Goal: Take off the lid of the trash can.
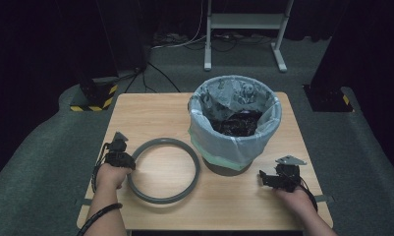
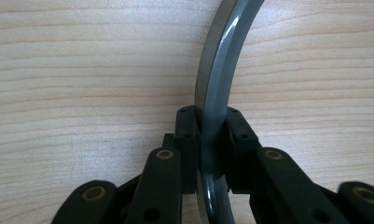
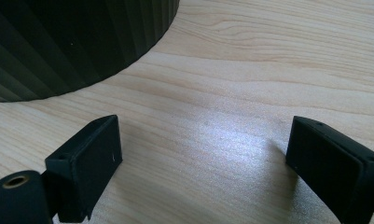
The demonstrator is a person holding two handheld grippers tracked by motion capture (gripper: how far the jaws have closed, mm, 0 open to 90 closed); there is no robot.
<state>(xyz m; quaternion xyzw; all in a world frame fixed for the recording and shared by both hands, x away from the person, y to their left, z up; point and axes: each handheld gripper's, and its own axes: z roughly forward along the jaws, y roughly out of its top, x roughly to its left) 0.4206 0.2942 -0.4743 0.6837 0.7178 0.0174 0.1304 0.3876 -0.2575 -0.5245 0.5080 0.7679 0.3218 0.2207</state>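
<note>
A grey ring (image 1: 164, 170) lies flat on the wooden table (image 1: 150, 115), in the lower left part of the high view. The left gripper (image 1: 119, 153) sits at the ring's left edge, held by a hand (image 1: 108, 175) that comes up from the bottom of the frame. In the left gripper view the ring (image 2: 217, 88) runs up the middle of the frame and curves off to the upper right. The two black jaws are nearly closed and pinch the ring from both sides, with the pads pressing on it.

A bin (image 1: 235, 123) stands in the upper right part of the table, just right of the ring. A pale bag (image 1: 219, 140) lines it and folds over its rim, and something dark lies inside.

The right gripper (image 1: 268, 179) is at the lower right of the high view, near the foot of the bin, with the other hand (image 1: 295, 198) behind it. In the right gripper view its jaws stand wide apart over bare wood, holding nothing. The dark ribbed side of the bin (image 3: 68, 42) fills the upper left corner there, a little way from the jaws.
</note>
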